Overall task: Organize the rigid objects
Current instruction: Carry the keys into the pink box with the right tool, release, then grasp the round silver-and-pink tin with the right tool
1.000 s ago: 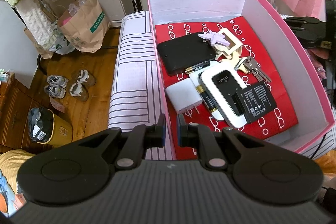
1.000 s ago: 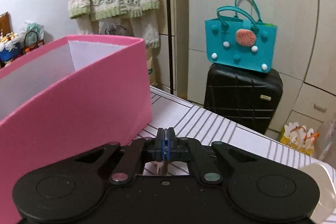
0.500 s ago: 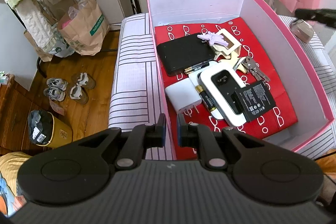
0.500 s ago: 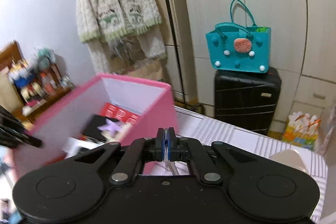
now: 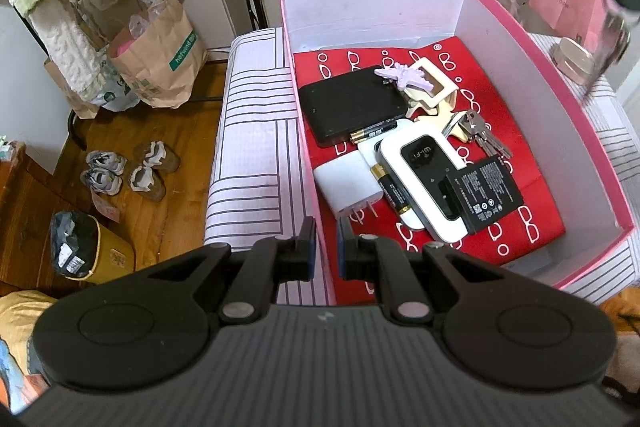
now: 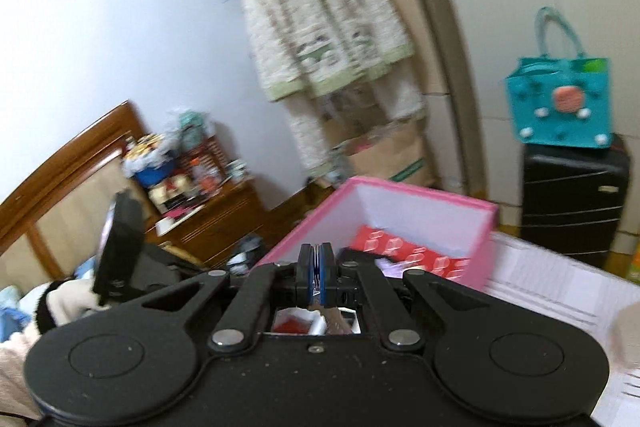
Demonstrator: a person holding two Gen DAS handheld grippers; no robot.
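Observation:
A pink box [image 5: 560, 95] with a red liner holds a black case [image 5: 348, 107], a white WiFi router [image 5: 424, 179], a black battery pack [image 5: 484, 193], keys [image 5: 480, 135], a white charger [image 5: 348, 183] and a lilac clip [image 5: 400, 75]. My left gripper [image 5: 326, 247] sits at the box's near left wall, its jaws a narrow gap apart and empty. My right gripper [image 6: 316, 275] is shut on a thin shiny metal piece [image 6: 334, 319] and is raised beside the box [image 6: 400, 223]. It shows blurred at the far right of the left wrist view [image 5: 618, 15].
The box stands on a striped cloth surface [image 5: 252, 155]. A small beige object [image 5: 572, 61] lies on the cloth to the box's right. Paper bags [image 5: 160, 67], shoes [image 5: 132, 171] and a bin [image 5: 84, 251] are on the wooden floor to the left. A teal bag [image 6: 560, 99] sits on a black suitcase [image 6: 572, 195].
My right gripper has risen from the cloth beside the box and swung toward the box, still shut on the metal piece. My left gripper has stayed put.

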